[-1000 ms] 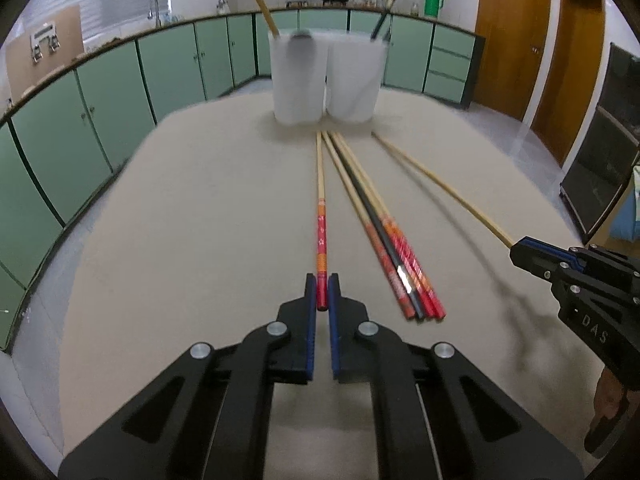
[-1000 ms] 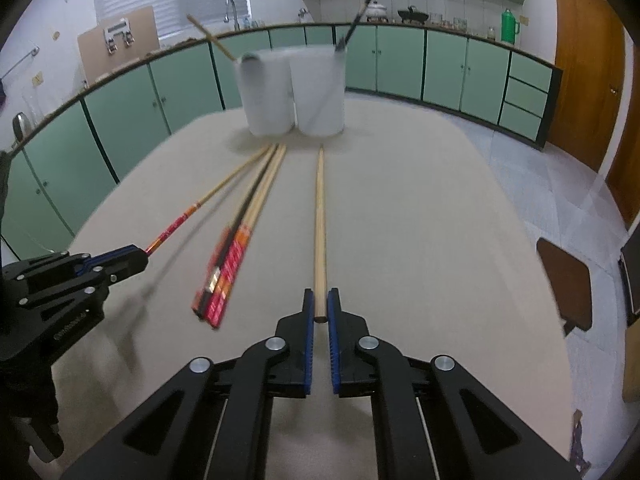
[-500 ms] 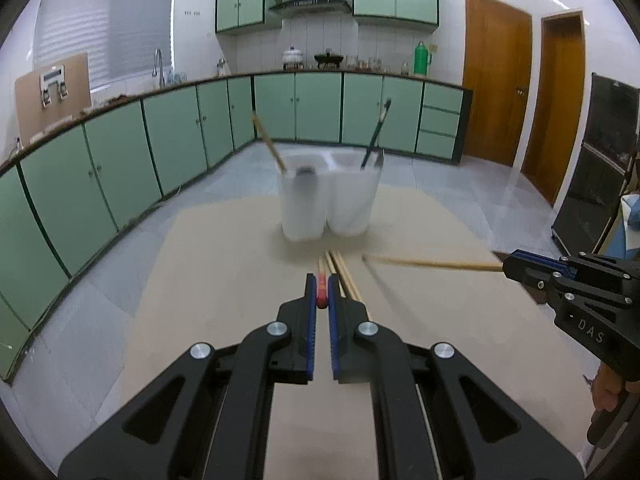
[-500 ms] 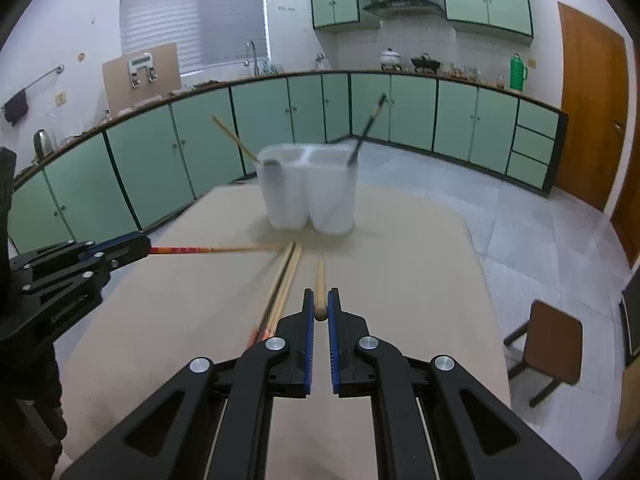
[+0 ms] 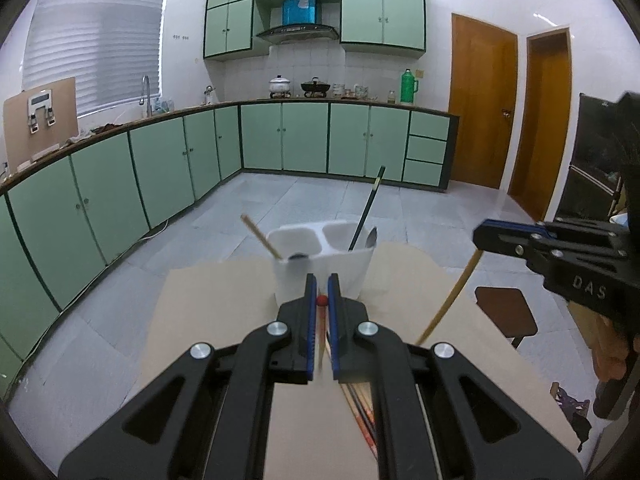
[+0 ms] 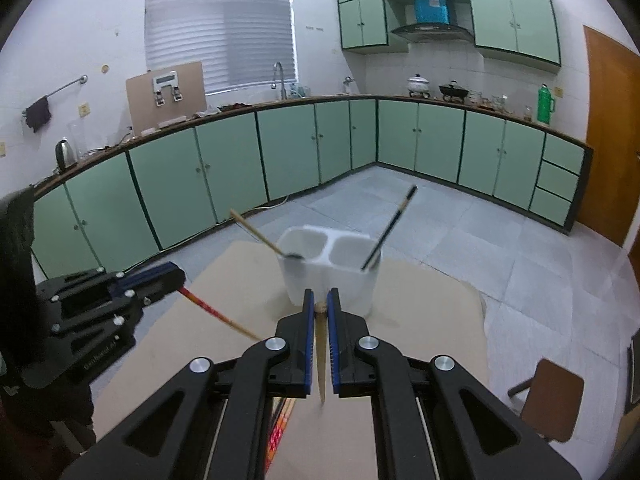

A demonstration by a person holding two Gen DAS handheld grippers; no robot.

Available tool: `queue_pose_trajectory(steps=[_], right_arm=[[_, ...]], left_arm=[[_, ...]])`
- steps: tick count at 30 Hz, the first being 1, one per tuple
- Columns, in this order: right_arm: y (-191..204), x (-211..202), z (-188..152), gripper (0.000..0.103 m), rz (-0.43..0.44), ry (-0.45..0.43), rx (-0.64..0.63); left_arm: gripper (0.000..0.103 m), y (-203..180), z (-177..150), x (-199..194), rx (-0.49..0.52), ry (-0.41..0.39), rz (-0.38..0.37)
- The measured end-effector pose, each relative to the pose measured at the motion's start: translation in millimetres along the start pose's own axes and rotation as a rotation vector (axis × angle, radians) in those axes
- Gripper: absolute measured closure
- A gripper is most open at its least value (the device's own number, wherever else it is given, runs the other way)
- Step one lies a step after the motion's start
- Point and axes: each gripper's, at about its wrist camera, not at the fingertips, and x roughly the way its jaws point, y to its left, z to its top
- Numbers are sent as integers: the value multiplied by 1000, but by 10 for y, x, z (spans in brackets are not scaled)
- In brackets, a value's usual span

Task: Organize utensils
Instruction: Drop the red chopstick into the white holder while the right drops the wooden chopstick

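My left gripper is shut on the red end of a red-and-wood chopstick, which hangs down between the fingers above the beige table. My right gripper is shut on the end of a plain wooden chopstick, which also hangs downward. Each gripper shows in the other view: right gripper, left gripper. Just ahead stands the white two-compartment holder, with a wooden chopstick and a spoon on its left side and a black chopstick on its right. Several chopsticks lie on the table below.
The table's far edge lies just behind the holder, with tiled floor beyond. A brown stool stands off the table's right side. Green cabinets line the far walls. A person's hand holds the right gripper.
Both grippers have risen from the table, each lifting its chopstick clear. The chopsticks now dangle tip-down, and the holder looks nearer and seen from above.
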Motion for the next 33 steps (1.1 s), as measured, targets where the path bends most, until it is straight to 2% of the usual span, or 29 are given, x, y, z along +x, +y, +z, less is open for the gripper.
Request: queue_pose_trajectory(steps=[4,11,16,20,26,33], right_arm=[[-32,-35,202,97,16,-19,-11],[-98,-202,672,97,60,-91,-2],[-91,-231,1043,97,18,-169,-33],[-135,-114,1307,97,0,-201,-20],[-277,298,1495,97,-39,-191,-1],[-436,920,1324,97,-60,-101,32]], left_arm=[[99,0,146,-60,10,-28,-29],[99,-27,600,-237,24,-139,-55],[99,-87,1062,-247,41,-242,-42],[99,-132,1386,-75,50,-291,-21],[99,-166,1595,309,38,-312,12],[99,-92,1437,1003,7,-222,33]])
